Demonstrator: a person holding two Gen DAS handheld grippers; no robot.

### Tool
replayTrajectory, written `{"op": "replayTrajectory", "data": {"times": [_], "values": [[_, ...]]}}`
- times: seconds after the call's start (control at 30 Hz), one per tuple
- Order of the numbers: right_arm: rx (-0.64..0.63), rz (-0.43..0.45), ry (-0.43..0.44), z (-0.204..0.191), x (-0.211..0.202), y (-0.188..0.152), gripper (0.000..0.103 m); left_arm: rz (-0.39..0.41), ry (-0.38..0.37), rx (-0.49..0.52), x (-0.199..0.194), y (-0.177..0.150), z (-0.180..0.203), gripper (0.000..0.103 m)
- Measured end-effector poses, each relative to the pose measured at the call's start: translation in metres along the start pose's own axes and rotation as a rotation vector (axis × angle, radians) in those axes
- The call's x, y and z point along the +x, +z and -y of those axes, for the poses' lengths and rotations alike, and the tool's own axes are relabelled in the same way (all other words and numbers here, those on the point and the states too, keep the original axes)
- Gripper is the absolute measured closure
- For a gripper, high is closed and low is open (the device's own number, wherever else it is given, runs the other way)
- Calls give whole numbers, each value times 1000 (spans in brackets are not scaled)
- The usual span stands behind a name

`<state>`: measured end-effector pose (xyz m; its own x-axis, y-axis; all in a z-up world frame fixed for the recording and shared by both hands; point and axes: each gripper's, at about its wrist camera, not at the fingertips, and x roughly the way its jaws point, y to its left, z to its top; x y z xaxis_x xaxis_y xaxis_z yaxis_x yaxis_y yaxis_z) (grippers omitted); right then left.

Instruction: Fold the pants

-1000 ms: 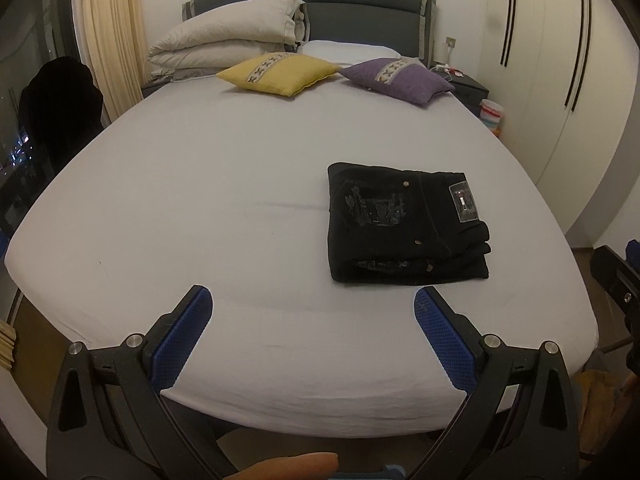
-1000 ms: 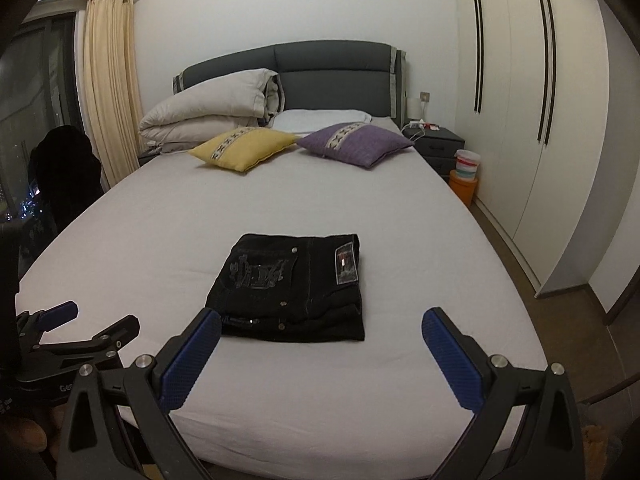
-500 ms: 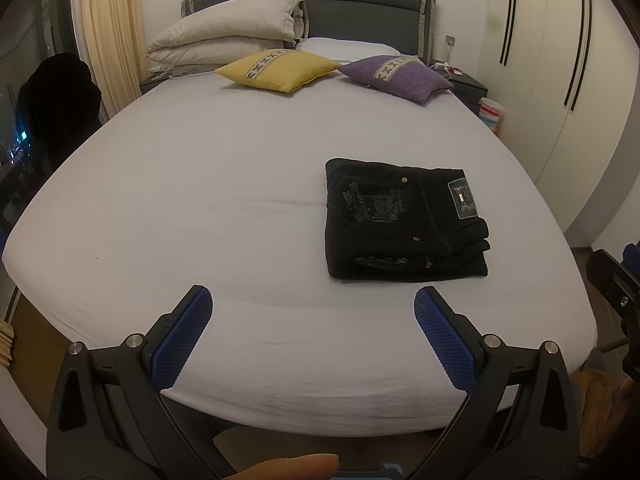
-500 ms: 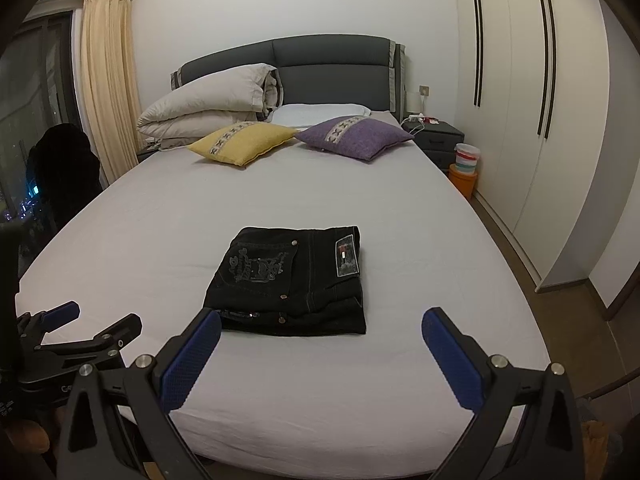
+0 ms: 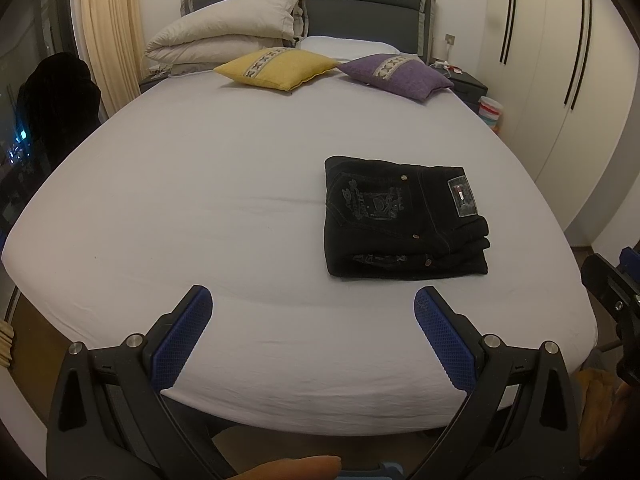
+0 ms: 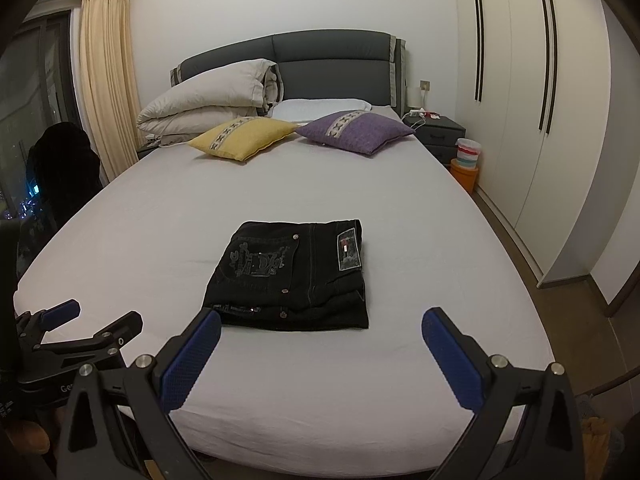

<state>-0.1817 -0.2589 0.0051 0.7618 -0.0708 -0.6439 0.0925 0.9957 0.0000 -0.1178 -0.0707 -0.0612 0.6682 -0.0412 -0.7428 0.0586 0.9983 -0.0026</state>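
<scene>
Black pants (image 5: pixel 404 216) lie folded into a compact rectangle on the white bed (image 5: pixel 208 184), toward its near right side. They also show in the right wrist view (image 6: pixel 292 276). My left gripper (image 5: pixel 312 300) is open and empty, held over the bed's near edge, to the left of and nearer than the pants. My right gripper (image 6: pixel 320 320) is open and empty, just in front of the pants' near edge. The left gripper also shows at the lower left of the right wrist view (image 6: pixel 92 320).
A yellow cushion (image 5: pixel 280 68), a purple cushion (image 5: pixel 396 76) and a folded duvet (image 5: pixel 224 40) lie at the headboard. A nightstand (image 6: pixel 436 132) and stacked tubs (image 6: pixel 466 164) stand to the right. Wardrobe doors (image 6: pixel 540 100) line the right wall.
Both grippers have tilted up slightly and pulled back a little from the bed. The pants have not moved. Both stay open.
</scene>
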Motion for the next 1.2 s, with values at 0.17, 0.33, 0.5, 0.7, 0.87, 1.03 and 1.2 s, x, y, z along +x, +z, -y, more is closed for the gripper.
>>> {"op": "replayTrajectory", "data": {"times": [0.17, 0.33, 0.5, 0.7, 0.87, 1.03, 1.2], "values": [[-2, 0, 1, -1, 0, -2, 0, 0, -1, 1, 2, -1, 0, 0], [-3, -4, 3, -1, 2, -5, 0, 0, 1, 0, 3, -1, 2, 0], [-3, -6, 3, -1, 3, -6, 0, -1, 0, 2, 3, -1, 2, 0], [-4, -8, 5, -2, 3, -7, 0, -2, 1, 2, 4, -2, 2, 0], [-4, -10, 5, -2, 2, -7, 0, -2, 0, 1, 4, -1, 2, 0], [-8, -12, 9, -1, 5, -6, 0, -2, -1, 1, 3, -1, 2, 0], [-9, -14, 10, -1, 6, -8, 0, -3, 0, 1, 3, -2, 3, 0]]}}
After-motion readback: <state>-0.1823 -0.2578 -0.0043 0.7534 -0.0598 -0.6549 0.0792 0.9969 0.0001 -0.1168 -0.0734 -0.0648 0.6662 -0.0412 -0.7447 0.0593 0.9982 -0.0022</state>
